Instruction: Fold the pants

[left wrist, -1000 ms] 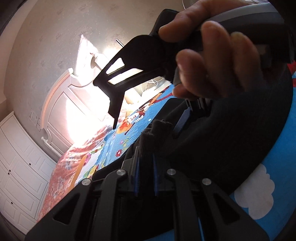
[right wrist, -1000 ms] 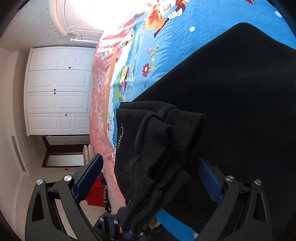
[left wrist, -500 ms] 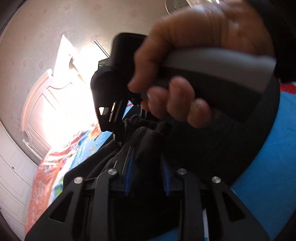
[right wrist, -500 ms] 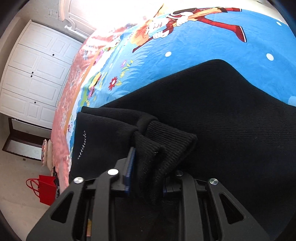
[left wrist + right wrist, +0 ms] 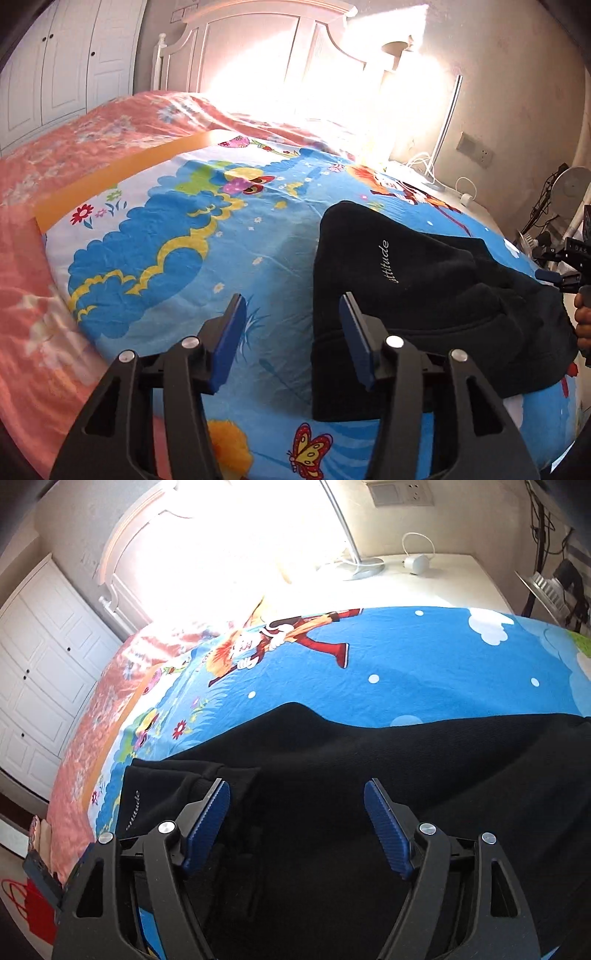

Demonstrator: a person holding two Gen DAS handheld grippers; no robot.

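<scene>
Black pants [image 5: 417, 295] lie folded in a thick bundle on a bed [image 5: 177, 236] spread with a bright blue cartoon sheet, as 2 hand-held tools hang over them with nothing in their grip. The left tool [image 5: 293, 314] has its blue pads [image 5: 231, 332] spread wide; the bundle's near left corner lies just ahead of its right pad, while bare sheet fills the gap between the 2. White lettering [image 5: 386, 260] runs along the top fold, ahead and to the right of that tool. At the far right edge of the left view the right tool [image 5: 565, 277] shows in part, with a hand [image 5: 583, 325] on its grip, just past the far side of the bundle. In the right view the right tool [image 5: 297, 819] is likewise spread wide, both pads directly over dark cloth; whether they touch it cannot be told. The pants [image 5: 332, 794] fill the lower half of that view, with a ribbed cuff [image 5: 221, 775] folded over just ahead of the left pad. Beyond the cloth the sheet [image 5: 406, 664] shows a cartoon figure. A white headboard [image 5: 258, 48] stands ahead of the left tool in strong sunlight, white wardrobe doors [image 5: 55, 66] to its left, a lamp [image 5: 354, 554] on a nightstand ahead of the right tool
</scene>
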